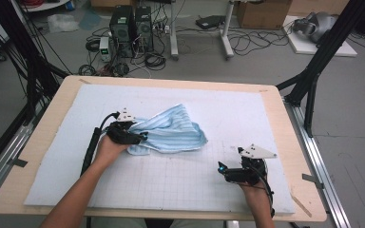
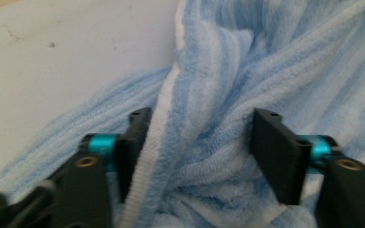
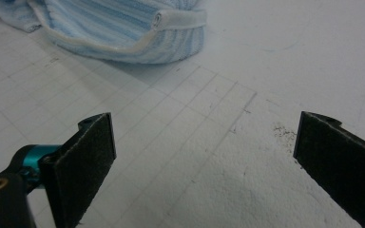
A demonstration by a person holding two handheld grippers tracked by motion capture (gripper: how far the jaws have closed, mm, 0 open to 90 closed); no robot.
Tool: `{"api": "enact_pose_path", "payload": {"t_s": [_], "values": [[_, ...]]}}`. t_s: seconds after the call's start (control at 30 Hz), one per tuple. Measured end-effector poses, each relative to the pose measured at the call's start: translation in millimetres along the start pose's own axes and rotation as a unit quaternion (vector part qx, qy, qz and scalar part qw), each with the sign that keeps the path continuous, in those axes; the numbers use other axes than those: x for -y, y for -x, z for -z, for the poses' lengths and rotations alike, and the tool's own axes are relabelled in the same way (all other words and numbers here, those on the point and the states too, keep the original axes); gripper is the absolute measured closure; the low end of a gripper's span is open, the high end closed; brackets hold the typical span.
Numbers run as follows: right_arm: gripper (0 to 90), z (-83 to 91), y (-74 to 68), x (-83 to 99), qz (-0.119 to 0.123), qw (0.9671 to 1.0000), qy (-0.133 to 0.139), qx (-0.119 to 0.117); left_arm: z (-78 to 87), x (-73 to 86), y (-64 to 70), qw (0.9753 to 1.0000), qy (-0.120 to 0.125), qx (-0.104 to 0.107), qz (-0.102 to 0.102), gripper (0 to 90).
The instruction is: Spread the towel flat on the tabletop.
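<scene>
The striped blue towel [image 1: 171, 132] is being left bunched on the white mat [image 1: 228, 109]; its left edge is being straddled by the left gripper [image 2: 197, 137], jaws apart around a fold; the right gripper [image 3: 204, 156] is being held wide open, near the towel, holding nothing.

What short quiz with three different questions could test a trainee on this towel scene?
1. True or false: the right gripper holds the towel.
2. Which gripper has towel between its fingers? A. left B. right C. both
3. Fill in: the towel lies on a white ____ with grid lines.

Key:
1. False; its fingers are spread over the bare mat.
2. A; the left gripper straddles a fold, not yet clamped.
3. mat
</scene>
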State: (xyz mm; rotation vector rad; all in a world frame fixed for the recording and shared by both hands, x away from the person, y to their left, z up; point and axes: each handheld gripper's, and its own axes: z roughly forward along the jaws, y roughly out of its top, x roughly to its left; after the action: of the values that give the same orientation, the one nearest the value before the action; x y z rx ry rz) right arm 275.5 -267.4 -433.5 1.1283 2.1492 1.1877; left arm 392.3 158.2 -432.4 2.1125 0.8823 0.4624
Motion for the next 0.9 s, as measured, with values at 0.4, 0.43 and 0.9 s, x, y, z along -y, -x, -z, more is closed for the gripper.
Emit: {"api": "enact_pose_path", "payload": {"t_s": [0.4, 0.43, 0.9], "values": [[5.8, -0.3, -0.3, -0.2, 0.000, 1.0000, -0.002, 0.000, 12.2, -16.8, 29.7, 0.9887, 0.068, 0.133, -0.015, 83.9], [5.8, -0.7, -0.4, -0.5, 0.001, 1.0000, -0.001, -0.001, 12.2, -16.8, 29.7, 0.9887, 0.068, 0.133, -0.015, 83.9], [5.8, -0.3, -0.6, -0.8, -0.001, 1.0000, 0.000, -0.001, 6.1, -39.1, 64.7, 0.9824, 0.113, 0.149, -0.001, 47.8]]}}
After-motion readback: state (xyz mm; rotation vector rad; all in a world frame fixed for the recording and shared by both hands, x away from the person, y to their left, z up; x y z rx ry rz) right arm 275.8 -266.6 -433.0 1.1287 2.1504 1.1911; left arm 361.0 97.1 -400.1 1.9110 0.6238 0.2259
